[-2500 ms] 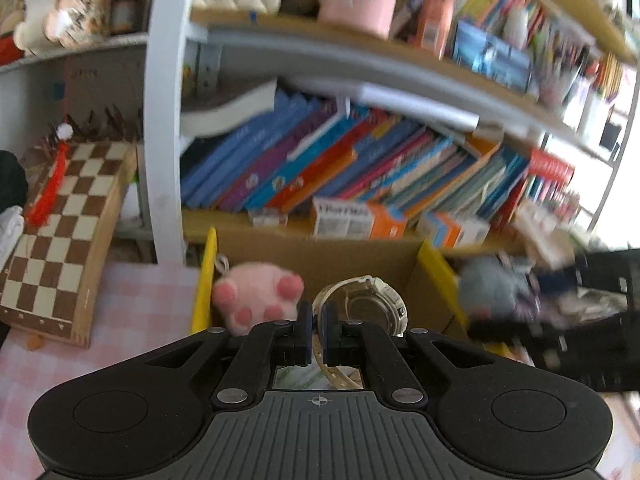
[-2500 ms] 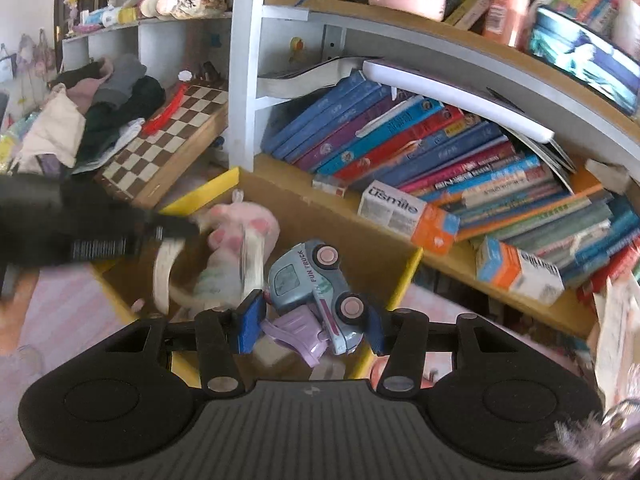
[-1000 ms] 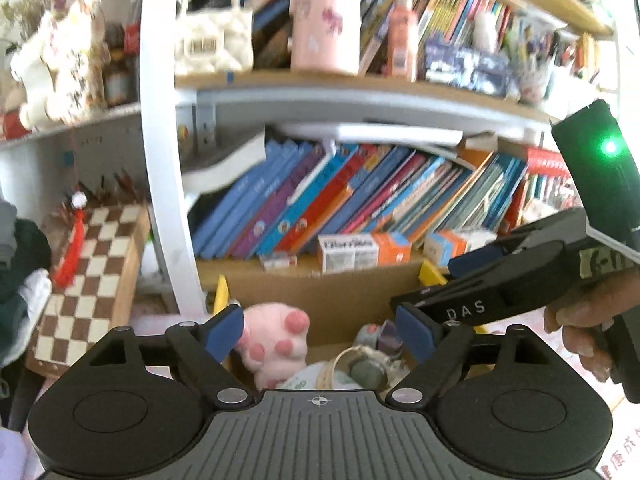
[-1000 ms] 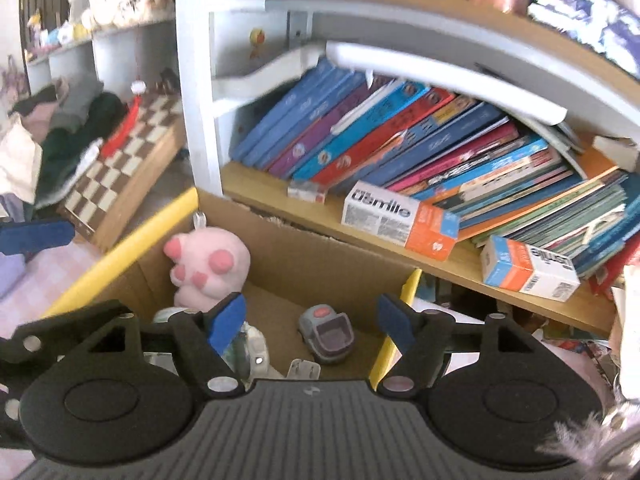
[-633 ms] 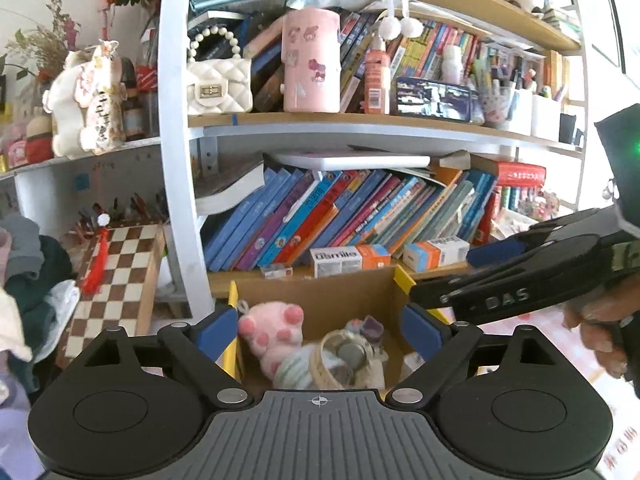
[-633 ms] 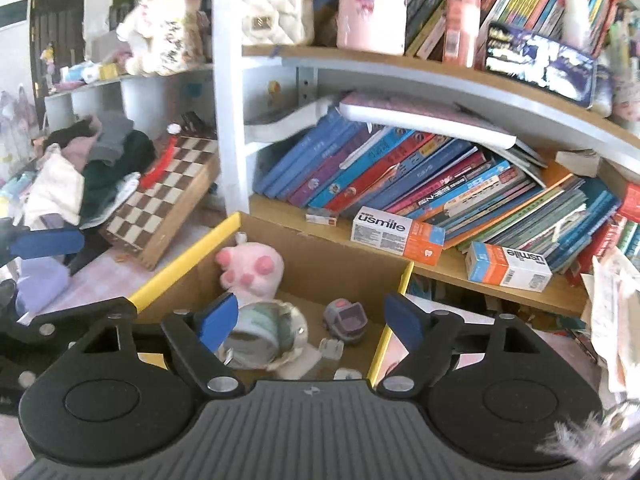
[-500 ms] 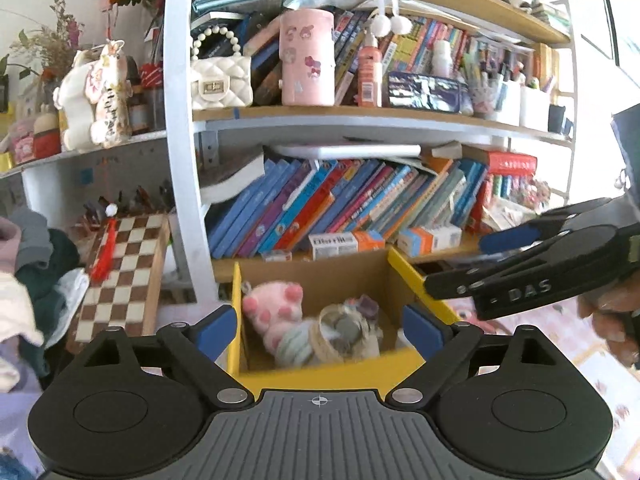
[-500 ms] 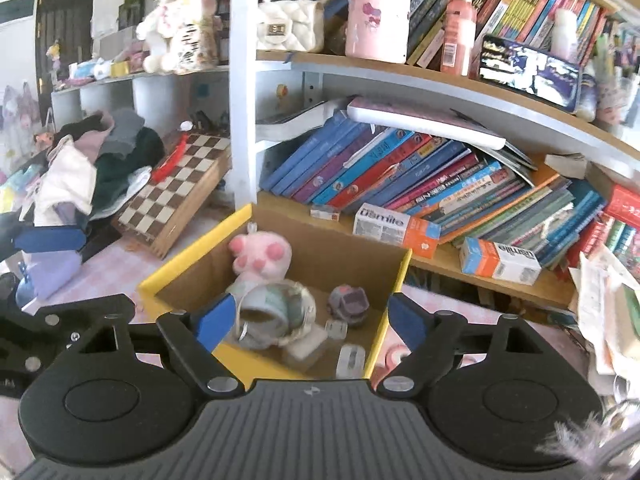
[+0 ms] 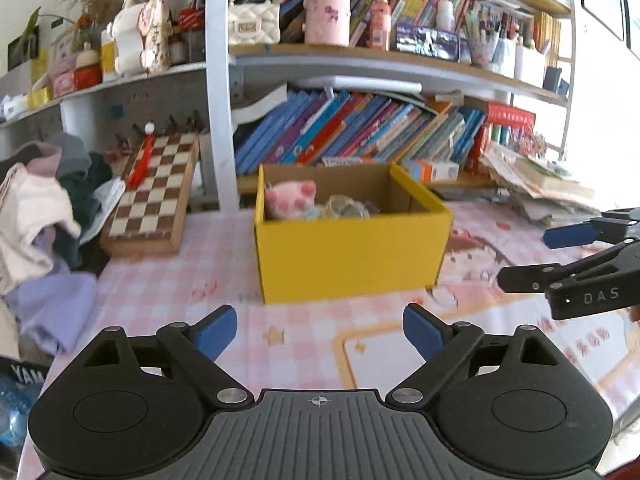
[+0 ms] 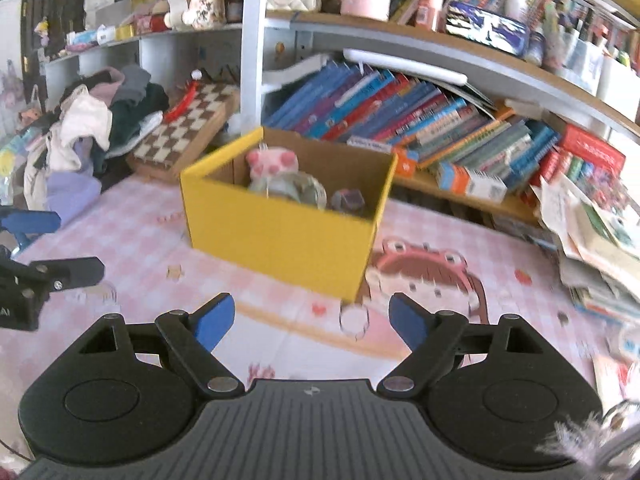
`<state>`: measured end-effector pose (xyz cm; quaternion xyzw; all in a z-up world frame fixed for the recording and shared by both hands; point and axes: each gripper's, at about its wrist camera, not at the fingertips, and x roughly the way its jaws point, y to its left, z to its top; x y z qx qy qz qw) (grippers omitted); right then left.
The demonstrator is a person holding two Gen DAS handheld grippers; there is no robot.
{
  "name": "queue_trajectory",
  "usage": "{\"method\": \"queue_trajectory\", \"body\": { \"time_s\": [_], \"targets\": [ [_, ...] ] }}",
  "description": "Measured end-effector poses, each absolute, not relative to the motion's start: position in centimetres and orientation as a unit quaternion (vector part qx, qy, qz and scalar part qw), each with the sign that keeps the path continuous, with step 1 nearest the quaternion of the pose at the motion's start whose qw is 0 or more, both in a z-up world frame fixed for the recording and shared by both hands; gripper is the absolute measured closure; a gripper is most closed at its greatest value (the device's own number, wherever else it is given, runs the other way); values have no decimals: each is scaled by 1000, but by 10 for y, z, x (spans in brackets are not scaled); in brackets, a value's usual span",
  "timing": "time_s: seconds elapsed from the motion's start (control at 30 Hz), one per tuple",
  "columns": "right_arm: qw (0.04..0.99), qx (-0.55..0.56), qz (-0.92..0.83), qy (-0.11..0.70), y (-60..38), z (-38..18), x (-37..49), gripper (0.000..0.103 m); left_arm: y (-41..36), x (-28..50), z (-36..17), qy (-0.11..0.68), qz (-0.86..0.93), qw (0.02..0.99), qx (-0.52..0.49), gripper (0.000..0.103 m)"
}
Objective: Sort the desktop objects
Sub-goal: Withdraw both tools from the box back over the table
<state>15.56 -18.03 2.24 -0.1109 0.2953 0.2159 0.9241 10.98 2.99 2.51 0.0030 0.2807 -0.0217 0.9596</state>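
Both tongs gape empty, left gripper [image 9: 319,329] and right gripper [image 10: 311,320] hanging short of the yellow box [image 9: 348,256], which holds pink plush [image 9: 291,197], watch [image 9: 347,207] and 1 small toy [image 10: 347,201]; pink tablecloth [image 9: 304,340] near it shows nothing loose, so sorting looks largely complete.

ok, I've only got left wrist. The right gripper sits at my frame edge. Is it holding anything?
Observer: No. In the right wrist view the right gripper is open, with nothing between its fingers, only the pink mat beyond.
Operator: What's in the box besides the plush?
Observer: The right wrist view looks over the yellow box rim. A small grey-purple item sits in its right corner, next to a pale rounded thing in front of the pink plush.
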Motion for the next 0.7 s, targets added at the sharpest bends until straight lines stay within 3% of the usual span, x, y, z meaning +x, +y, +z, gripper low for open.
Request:
{"method": "queue_trajectory", "body": {
  "time_s": [0.27, 0.7],
  "targets": [
    [932, -70, 172, 311, -192, 0, 104, 17, 21, 79, 11, 298, -30, 954, 25, 11],
    [930, -60, 154, 329, -186, -15, 63, 6, 18, 57, -1, 319, -36, 947, 31, 9]
  ]
}}
